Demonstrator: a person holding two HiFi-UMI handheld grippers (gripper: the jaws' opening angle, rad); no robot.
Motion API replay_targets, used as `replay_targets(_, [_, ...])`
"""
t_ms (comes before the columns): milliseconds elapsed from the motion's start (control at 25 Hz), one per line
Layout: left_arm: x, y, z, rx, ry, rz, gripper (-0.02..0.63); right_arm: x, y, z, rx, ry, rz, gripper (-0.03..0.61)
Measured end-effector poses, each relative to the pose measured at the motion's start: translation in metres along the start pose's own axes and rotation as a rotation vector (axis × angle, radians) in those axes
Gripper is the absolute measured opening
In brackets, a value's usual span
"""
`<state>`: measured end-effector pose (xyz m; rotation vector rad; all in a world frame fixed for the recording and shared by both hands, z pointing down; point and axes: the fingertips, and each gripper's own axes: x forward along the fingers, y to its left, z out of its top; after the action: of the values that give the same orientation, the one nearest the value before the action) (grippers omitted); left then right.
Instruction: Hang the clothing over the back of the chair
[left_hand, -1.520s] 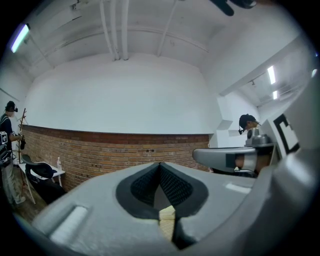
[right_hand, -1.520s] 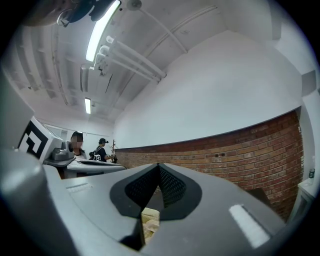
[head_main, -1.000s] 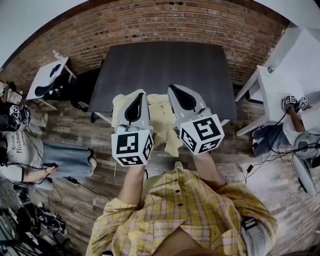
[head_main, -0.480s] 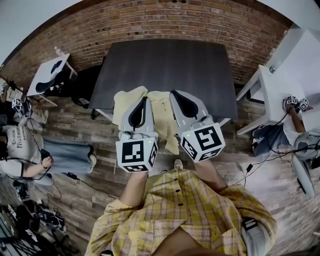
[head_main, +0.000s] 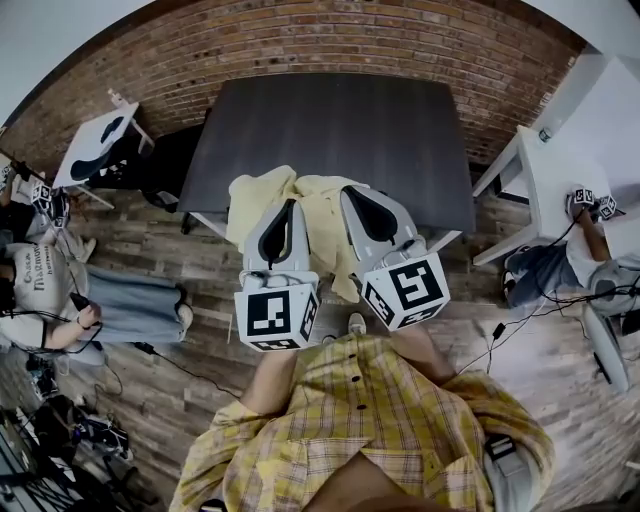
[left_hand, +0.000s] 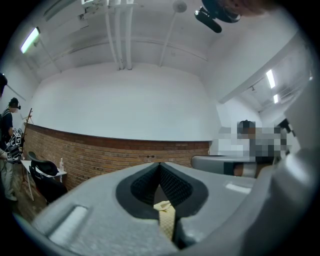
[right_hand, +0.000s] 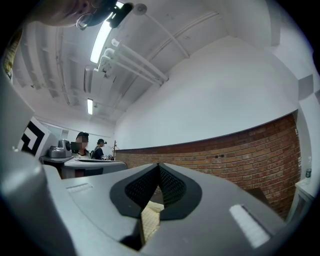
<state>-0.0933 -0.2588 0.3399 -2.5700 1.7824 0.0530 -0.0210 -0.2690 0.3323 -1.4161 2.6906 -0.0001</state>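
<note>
A pale yellow garment (head_main: 322, 215) hangs between my two grippers in the head view, above the wooden floor in front of the dark table (head_main: 330, 140). My left gripper (head_main: 287, 207) is shut on one part of it; a strip of yellow cloth (left_hand: 166, 220) shows pinched between its jaws in the left gripper view. My right gripper (head_main: 350, 194) is shut on another part, with yellow cloth (right_hand: 148, 221) caught between its jaws in the right gripper view. Both grippers point upward toward the brick wall and ceiling. No chair back is visible under the garment.
A white side table (head_main: 95, 150) with a dark chair (head_main: 165, 180) stands at the left. A white desk (head_main: 565, 165) stands at the right. A person sits on the floor at the left (head_main: 60, 300), another at the right (head_main: 590, 265). Cables cross the floor.
Both grippers have drawn slightly nearer to me and lower in the head view, and the yellow garment between them has spread out wider at its top.
</note>
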Motion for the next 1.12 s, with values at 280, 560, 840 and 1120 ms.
replay_targets(280, [-0.009,-0.008,0.002,0.013,-0.011,-0.001,0.003,-0.008,0.001,-0.001,-0.007,0.005,-0.008,0.005])
replay_targets(560, [-0.012,-0.007,-0.002,0.009,-0.007,-0.001,0.003,-0.009,0.005,-0.001,-0.008,0.002,-0.008,0.005])
replay_targets(840, [-0.013,-0.006,-0.006,0.005,-0.004,-0.002,0.003,-0.008,0.008,-0.003,-0.009,-0.002,-0.005,0.005])
replay_targets(1120, [-0.015,-0.004,-0.004,0.005,-0.009,0.001,0.003,-0.007,0.012,0.000,-0.021,-0.002,0.003,0.005])
